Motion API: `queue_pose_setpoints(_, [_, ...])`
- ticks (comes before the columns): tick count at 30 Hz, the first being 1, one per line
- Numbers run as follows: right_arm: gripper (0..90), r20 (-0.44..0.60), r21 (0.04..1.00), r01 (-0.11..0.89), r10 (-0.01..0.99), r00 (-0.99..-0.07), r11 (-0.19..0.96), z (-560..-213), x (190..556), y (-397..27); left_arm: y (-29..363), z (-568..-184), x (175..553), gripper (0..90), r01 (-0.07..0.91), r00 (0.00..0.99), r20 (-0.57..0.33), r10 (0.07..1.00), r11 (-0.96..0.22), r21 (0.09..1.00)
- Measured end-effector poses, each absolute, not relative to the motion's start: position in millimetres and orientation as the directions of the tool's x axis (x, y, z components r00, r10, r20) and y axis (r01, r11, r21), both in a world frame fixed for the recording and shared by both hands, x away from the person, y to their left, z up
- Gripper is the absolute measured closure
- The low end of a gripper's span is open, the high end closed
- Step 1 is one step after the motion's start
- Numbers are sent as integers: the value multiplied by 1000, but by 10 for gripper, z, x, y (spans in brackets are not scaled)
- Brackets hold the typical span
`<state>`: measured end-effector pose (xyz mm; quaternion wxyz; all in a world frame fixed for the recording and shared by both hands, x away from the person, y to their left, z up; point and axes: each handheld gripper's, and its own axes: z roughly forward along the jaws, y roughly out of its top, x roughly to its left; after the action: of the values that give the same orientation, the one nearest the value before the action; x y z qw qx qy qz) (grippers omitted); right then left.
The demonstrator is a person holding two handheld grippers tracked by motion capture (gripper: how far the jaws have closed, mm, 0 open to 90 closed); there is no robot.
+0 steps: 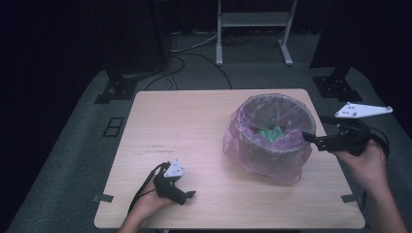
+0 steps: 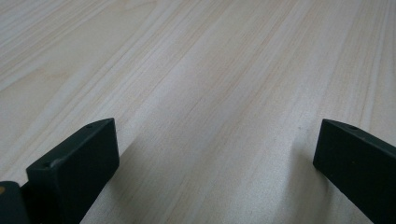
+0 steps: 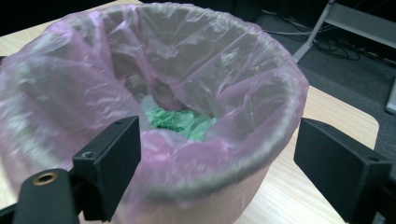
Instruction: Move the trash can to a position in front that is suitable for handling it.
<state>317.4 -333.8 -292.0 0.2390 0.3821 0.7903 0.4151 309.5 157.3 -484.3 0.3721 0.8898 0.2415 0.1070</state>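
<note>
- a round bin lined with a translucent pink plastic bag stands right of centre on the pale wooden table; crumpled green material lies inside.
- the right gripper hovers at the bin's right rim, jaws wide apart, holding nothing.
- the left gripper rests low at the near left, jaws spread wide, empty.

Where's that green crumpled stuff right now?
In the high view, the green crumpled stuff lies at the bottom of the pink-lined bin on the table's right half, just left of the right gripper.
</note>
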Motion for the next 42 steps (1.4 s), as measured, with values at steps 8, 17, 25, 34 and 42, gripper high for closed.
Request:
queue_pose_setpoints(8, [203,-57,831,428,820,-570,355,-2868,3392,-3318,1575,-4841,3095,0,349,861,11,508,-608,713])
queue_pose_setpoints(17, [350,-42,807,476,837,-546,351,-2893,3621,-3368,1575,-4841,3093,0,350,861,10,508,-608,713])
queue_pose_setpoints(25, [562,-27,751,545,841,-540,373,-2972,3818,-3370,1576,-4843,3093,0,348,862,10,506,-607,714])
queue_pose_setpoints(34, [663,-17,725,579,851,-526,372,-2989,3885,-3383,1578,-4843,3093,0,346,863,11,505,-608,715])
queue_pose_setpoints(42, [751,-18,710,590,847,-531,385,-2969,3915,-3317,1578,-4843,3093,0,347,863,11,505,-608,714])
